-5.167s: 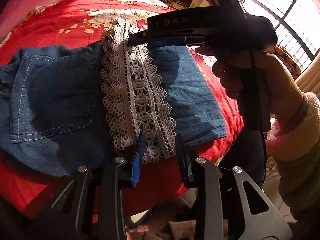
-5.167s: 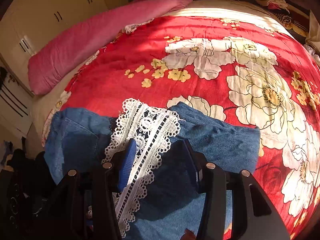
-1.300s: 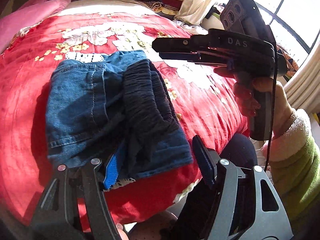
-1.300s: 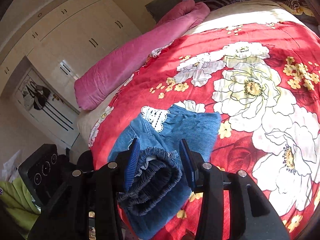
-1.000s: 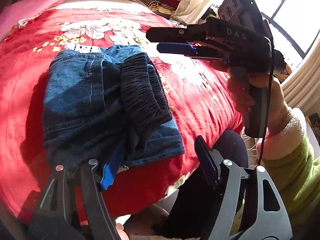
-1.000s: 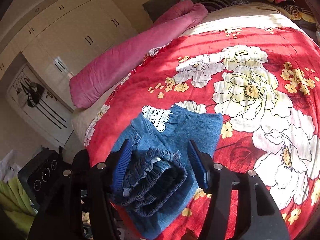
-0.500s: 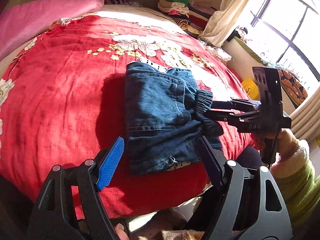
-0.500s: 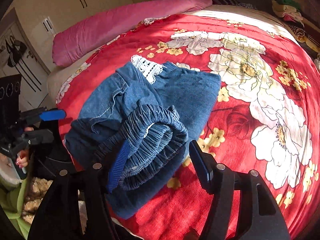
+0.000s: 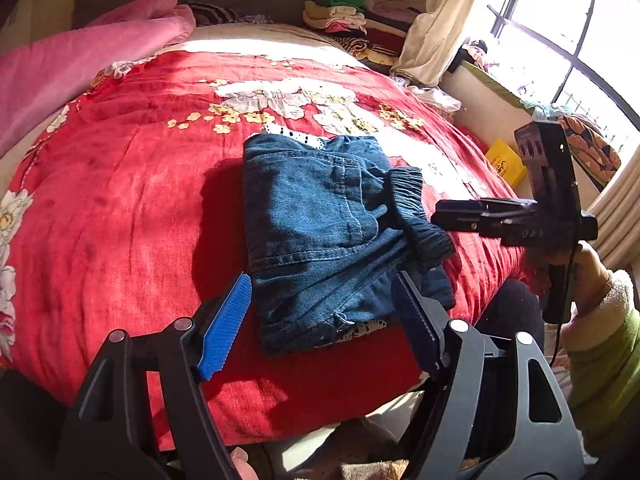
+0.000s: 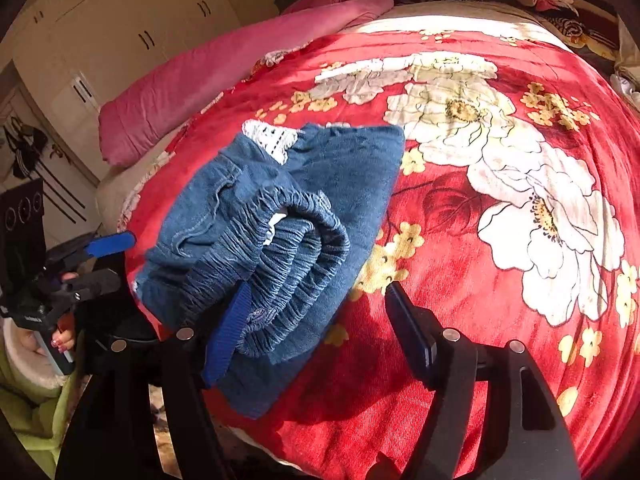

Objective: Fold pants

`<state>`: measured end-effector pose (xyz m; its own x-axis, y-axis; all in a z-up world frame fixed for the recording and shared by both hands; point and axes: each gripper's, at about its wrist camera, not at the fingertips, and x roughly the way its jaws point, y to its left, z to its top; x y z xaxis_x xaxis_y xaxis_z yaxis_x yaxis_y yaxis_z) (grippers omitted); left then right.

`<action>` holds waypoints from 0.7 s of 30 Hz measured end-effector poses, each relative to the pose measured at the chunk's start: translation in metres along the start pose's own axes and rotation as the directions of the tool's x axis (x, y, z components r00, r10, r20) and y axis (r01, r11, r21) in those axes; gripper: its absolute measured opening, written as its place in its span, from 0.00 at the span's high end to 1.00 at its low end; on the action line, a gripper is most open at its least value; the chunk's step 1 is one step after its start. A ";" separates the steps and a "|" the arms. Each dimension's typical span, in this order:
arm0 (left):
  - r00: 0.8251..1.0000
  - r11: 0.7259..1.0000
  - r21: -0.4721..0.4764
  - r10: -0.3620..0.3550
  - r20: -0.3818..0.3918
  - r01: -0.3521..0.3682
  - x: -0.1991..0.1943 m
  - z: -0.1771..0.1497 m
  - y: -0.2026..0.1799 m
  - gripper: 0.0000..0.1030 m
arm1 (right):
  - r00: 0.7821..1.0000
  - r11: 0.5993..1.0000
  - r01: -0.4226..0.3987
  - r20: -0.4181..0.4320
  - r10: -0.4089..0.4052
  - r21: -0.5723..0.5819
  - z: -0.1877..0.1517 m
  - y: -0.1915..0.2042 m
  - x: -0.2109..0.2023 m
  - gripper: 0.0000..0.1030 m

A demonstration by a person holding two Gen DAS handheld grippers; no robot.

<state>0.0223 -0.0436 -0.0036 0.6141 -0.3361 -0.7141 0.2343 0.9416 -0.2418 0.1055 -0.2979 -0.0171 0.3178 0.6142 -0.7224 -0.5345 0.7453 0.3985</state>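
The blue denim pants [image 9: 320,232] lie folded in a compact bundle on the red flowered bedspread [image 9: 120,208], with white lace trim peeking out at the far and near ends. My left gripper [image 9: 320,300] hovers just short of the bundle's near edge, open, jaws closing slightly, nothing pressed between its pads. My right gripper [image 10: 316,320] is at the gathered elastic waistband [image 10: 288,256], jaws opening. The waistband lies by the blue left pad [image 10: 228,332], and the right finger stands well clear. The right gripper [image 9: 440,216] also shows in the left wrist view, its tips at the waistband.
A rolled pink quilt [image 10: 224,72] lies along the bed's far left. Stacked clothes [image 9: 344,16] sit at the headboard, near a curtain and window [image 9: 560,20]. The bed edge [image 9: 320,412] is close below the bundle. A hand with a green sleeve [image 9: 600,340] holds the right gripper.
The pants went from spread with the lace showing to a folded bundle. The left gripper drew back off the cloth. The right gripper came down and widened around the waistband.
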 end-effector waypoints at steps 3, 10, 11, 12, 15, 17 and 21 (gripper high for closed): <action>1.000 0.999 0.039 -0.011 -0.003 0.011 0.001 -0.001 -0.009 0.46 | 0.999 1.000 0.007 0.041 -0.008 0.019 0.010 0.000 -0.012 0.30; 0.999 0.991 0.130 -0.014 -0.035 0.018 0.014 -0.001 -0.027 0.67 | 0.999 0.999 0.026 0.038 -0.025 -0.033 0.036 0.016 -0.004 0.30; 0.999 0.991 0.132 -0.007 -0.048 0.013 0.019 -0.002 -0.027 0.72 | 0.999 0.999 0.024 0.032 -0.022 -0.043 0.039 0.019 0.000 0.30; 0.998 0.991 0.132 -0.007 -0.059 0.015 0.023 -0.002 -0.027 0.74 | 0.999 0.998 0.025 0.024 -0.024 -0.053 0.043 0.023 0.004 0.30; 0.998 0.992 0.127 -0.007 -0.069 0.016 0.028 -0.005 -0.025 0.86 | 1.000 0.996 0.021 -0.008 -0.021 -0.081 0.054 0.033 0.021 0.30; 0.997 0.990 0.137 -0.017 -0.074 0.027 0.029 -0.007 -0.026 0.89 | 0.999 0.996 0.008 -0.030 -0.011 -0.091 0.063 0.037 0.033 0.30; 0.991 0.979 0.187 -0.058 -0.117 0.079 0.032 -0.015 -0.037 0.91 | 0.999 0.997 0.014 -0.050 -0.018 -0.070 0.082 0.036 0.056 0.32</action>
<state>0.0218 -0.0886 -0.0277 0.5068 -0.3855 -0.7711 0.4192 0.8918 -0.1703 0.1688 -0.2154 0.0029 0.2873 0.5869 -0.7570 -0.5834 0.7340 0.3476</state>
